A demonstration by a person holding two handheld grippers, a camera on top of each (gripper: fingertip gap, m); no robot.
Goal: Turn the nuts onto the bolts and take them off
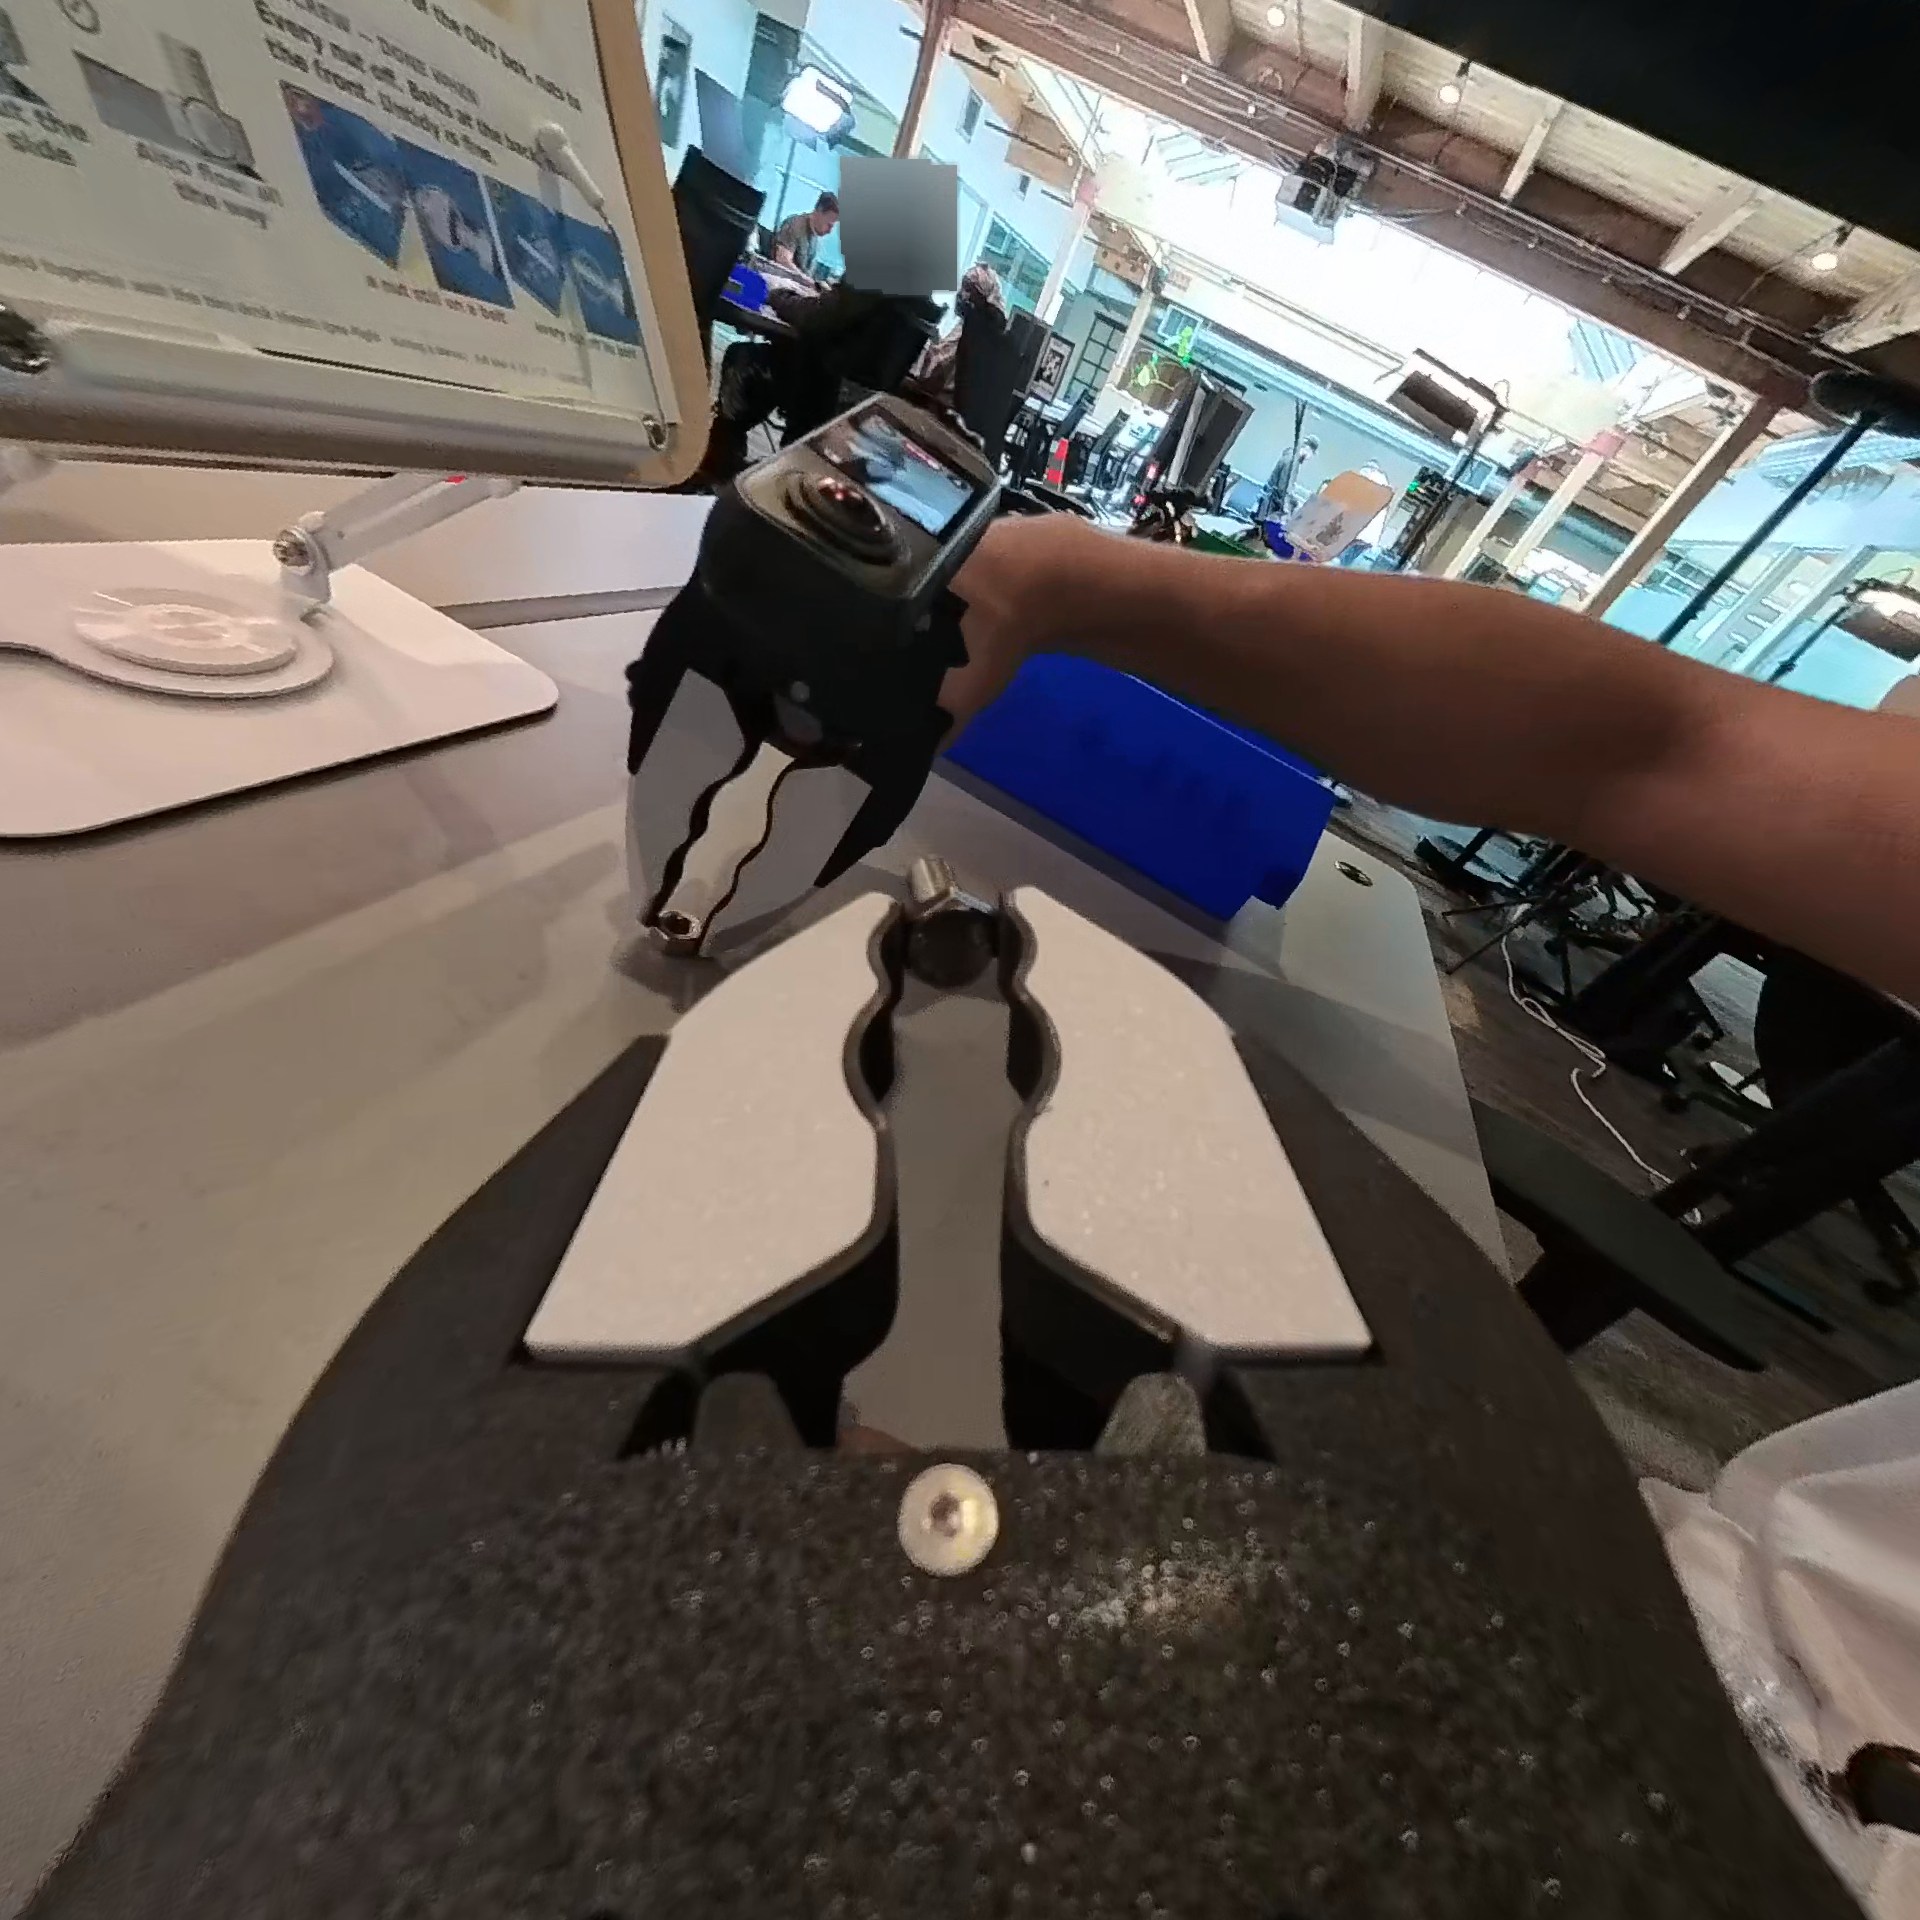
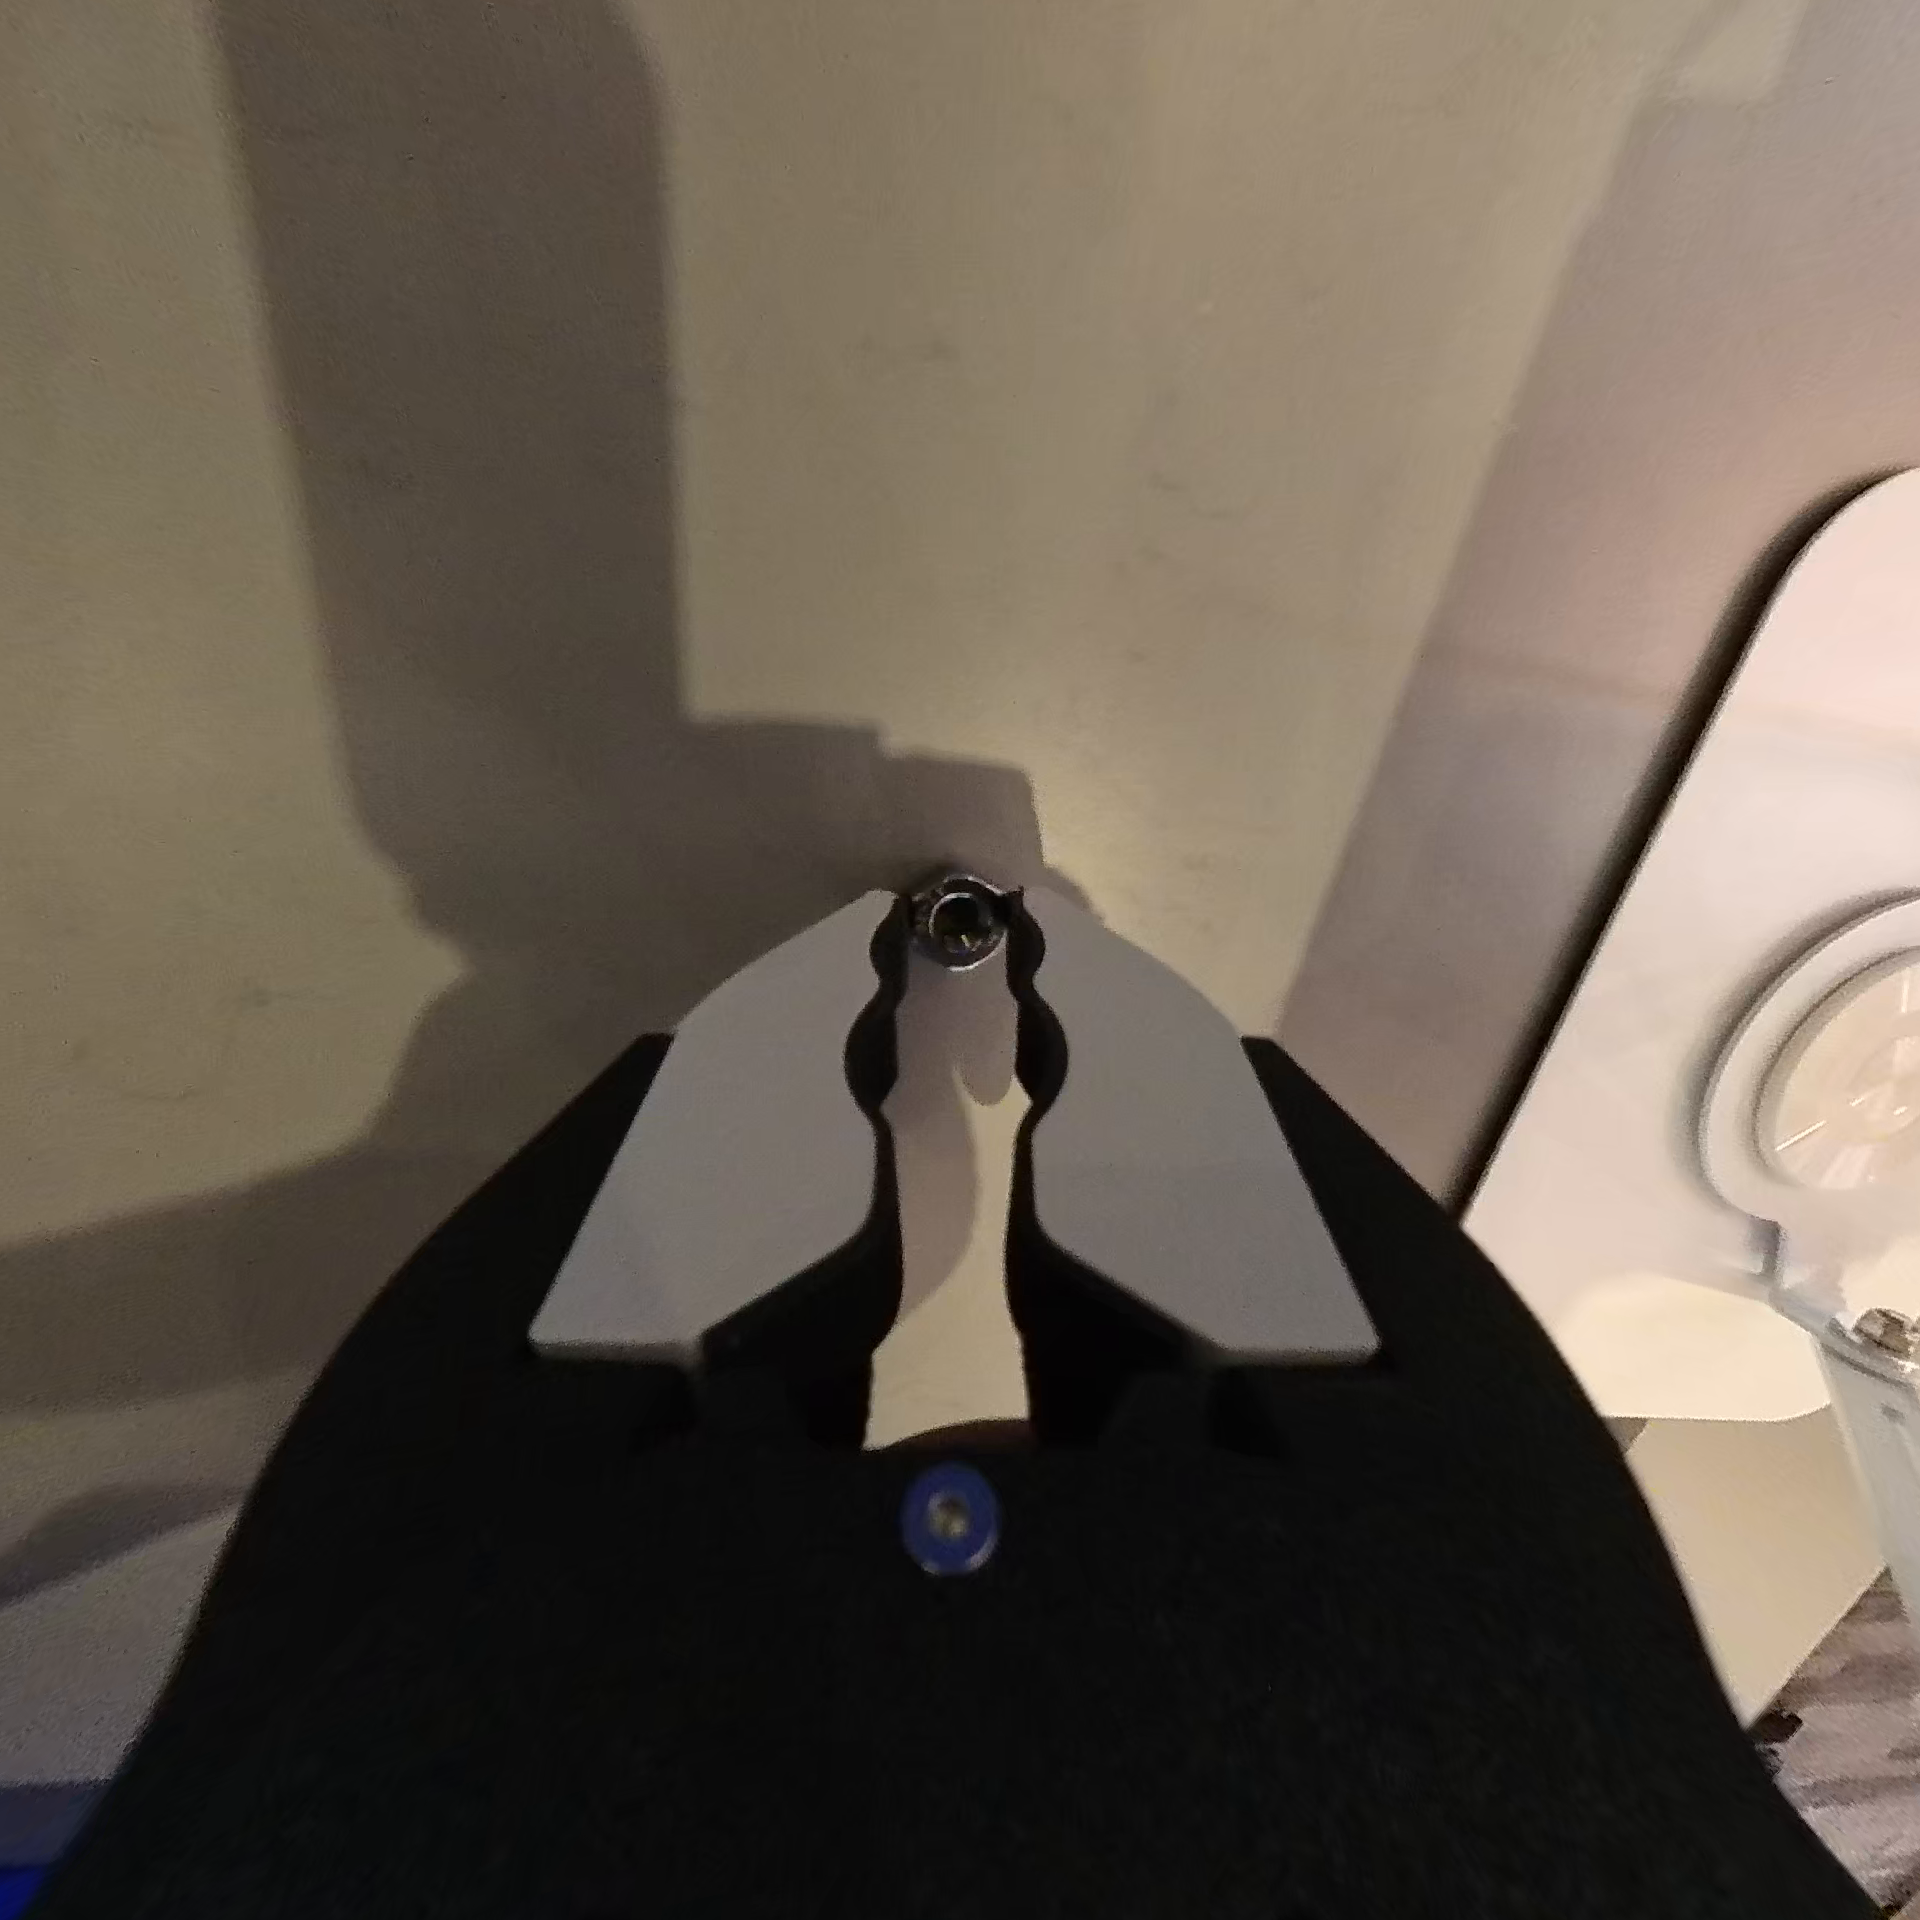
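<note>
While the left gripper (image 1: 951, 935) points out over the grey bench (image 1: 312, 1039), its pale fingers (image 1: 769, 1091) are drawn close together at the tips and clamp a bolt (image 1: 943, 925), whose hex head sits between them and whose short threaded end stands up past them. Ahead and to the left, the right gripper (image 1: 681, 930) reaches down to the bench, its black wavy fingers (image 1: 686, 842) narrowed around a small nut (image 1: 677, 926) that lies on or just above the surface; which, I cannot tell. From the right wrist view, that nut (image 2: 961, 925) is pinched at the very fingertips, its hole facing the camera. Behind the right gripper sits a blue bin (image 1: 1143, 790). A white stand base (image 1: 260, 707) rests on the bench to the left, carrying a tilted instruction board (image 1: 343, 208)
</note>
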